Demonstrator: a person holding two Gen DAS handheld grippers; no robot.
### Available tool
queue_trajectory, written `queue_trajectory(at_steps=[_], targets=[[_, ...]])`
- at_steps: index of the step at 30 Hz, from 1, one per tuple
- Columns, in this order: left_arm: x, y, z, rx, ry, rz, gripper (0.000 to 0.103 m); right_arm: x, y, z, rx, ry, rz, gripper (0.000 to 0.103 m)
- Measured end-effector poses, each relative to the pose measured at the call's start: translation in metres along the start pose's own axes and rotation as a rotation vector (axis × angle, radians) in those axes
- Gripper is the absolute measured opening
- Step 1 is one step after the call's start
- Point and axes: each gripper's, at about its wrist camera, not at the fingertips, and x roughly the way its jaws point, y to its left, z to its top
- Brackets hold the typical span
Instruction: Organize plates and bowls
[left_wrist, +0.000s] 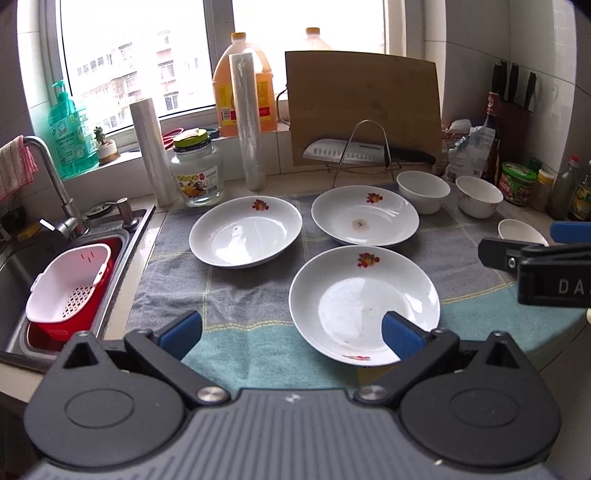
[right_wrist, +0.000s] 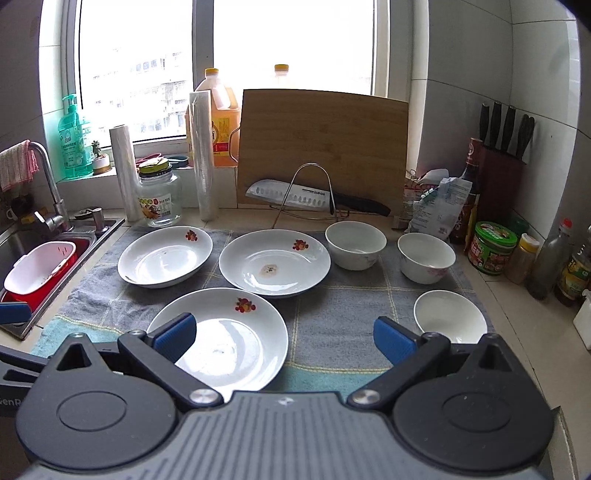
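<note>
In the left wrist view, the left gripper (left_wrist: 291, 330) hangs over the near edge of the checked cloth (left_wrist: 243, 291), with its jaws wide apart and nothing between them. 3 plates lie separately on the cloth: the near plate (left_wrist: 364, 302) just in front of the right finger, the far left plate (left_wrist: 245, 230), and the far middle plate (left_wrist: 365, 216), which has a brown stain in its centre. None is stacked on another. At the far right stand 2 bowls (left_wrist: 423, 190), and a 3rd bowl (left_wrist: 521, 230) is partly hidden behind the right gripper (left_wrist: 535, 258), which enters from the right edge.

In the right wrist view, the right gripper (right_wrist: 282, 338) is also fully open and empty, above the near plate (right_wrist: 221, 338). The 3 bowls stand well apart: far middle bowl (right_wrist: 354, 243), far right bowl (right_wrist: 426, 256), and near right bowl (right_wrist: 448, 317).

I judge that the task is not started yet: all 3 plates and all 3 bowls remain to be gathered, probably plates in 1 pile and bowls in another.
</note>
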Motion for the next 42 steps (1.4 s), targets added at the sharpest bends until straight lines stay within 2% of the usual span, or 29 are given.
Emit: queue_trajectory(at_steps=[7,12,18,22,26,32,37,42], targets=[[0.021,0.045,0.012,0.02,-0.036,-0.057,0.102,0.02,0.028,0.012,-0.027,-0.024,-0.008,0.103],[0.04,0.072,0.019,0.0,-0.018,-0.106,0.102,0.034,0.042,0.016,-0.035,-0.013,0.012,0.103],[0.063,0.082,0.032,0.022,-0.022,-0.104,0.102,0.058,0.053,0.027,-0.086,-0.012,0.031,0.103],[0.084,0.086,0.044,0.018,-0.018,-0.084,0.102,0.087,0.048,0.036,-0.083,0.007,0.087,0.103],[0.103,0.091,0.059,0.012,0.009,-0.068,0.102,0.12,0.044,0.045,-0.092,0.041,0.179,0.103],[0.136,0.108,0.085,0.026,0.079,-0.068,0.102,0.152,0.057,0.056,-0.154,0.04,0.212,0.103],[0.175,0.127,0.106,0.054,0.13,-0.138,0.102,0.174,0.072,0.059,-0.183,0.063,0.25,0.103],[0.219,0.138,0.12,0.104,0.173,-0.181,0.102,0.198,0.094,0.053,-0.215,0.119,0.236,0.103]])
